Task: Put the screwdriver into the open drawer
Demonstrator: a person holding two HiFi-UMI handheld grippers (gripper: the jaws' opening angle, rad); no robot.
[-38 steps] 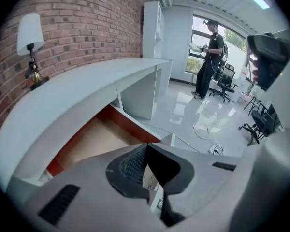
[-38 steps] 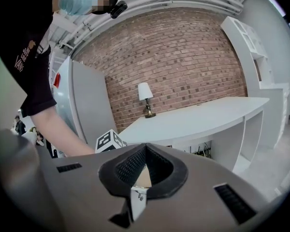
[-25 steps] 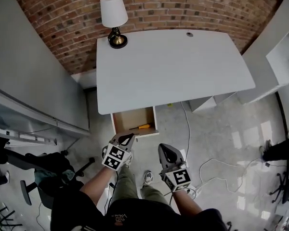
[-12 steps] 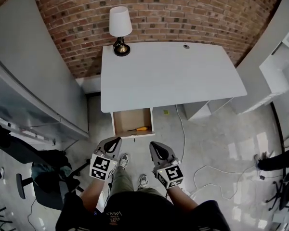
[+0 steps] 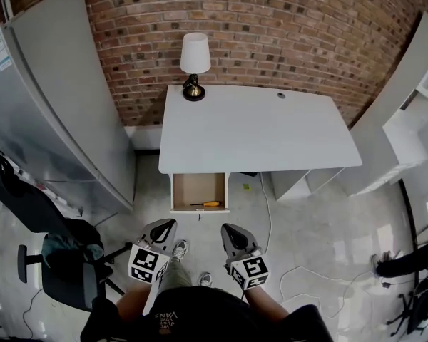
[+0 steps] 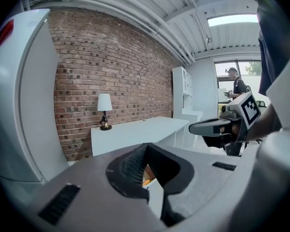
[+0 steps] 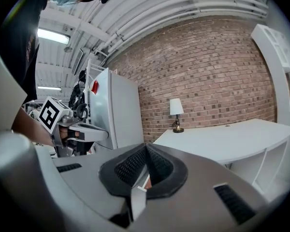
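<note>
I see the screwdriver (image 5: 207, 204) lying inside the open drawer (image 5: 199, 187), close to its front edge and almost parallel to it. It has a yellow-orange handle at the right end and a thin dark shaft that points to the left. It lies flat on the brown bottom of the drawer, and no gripper touches it.

The drawer is pulled out from under the left end of a white desk (image 5: 257, 130). On the far left corner of the desk stands a lamp (image 5: 195, 64) with a white shade and a dark brass-coloured base, in front of the brick wall (image 5: 307, 34).

Both grippers hang over the floor (image 5: 321, 226), well apart from the drawer and side by side. The left gripper (image 5: 167, 226) has its jaws closed tip to tip with nothing held between them. The right gripper (image 5: 230, 231) is the same: jaws together and empty. To the left of me stands a dark office chair (image 5: 60, 262).
</note>
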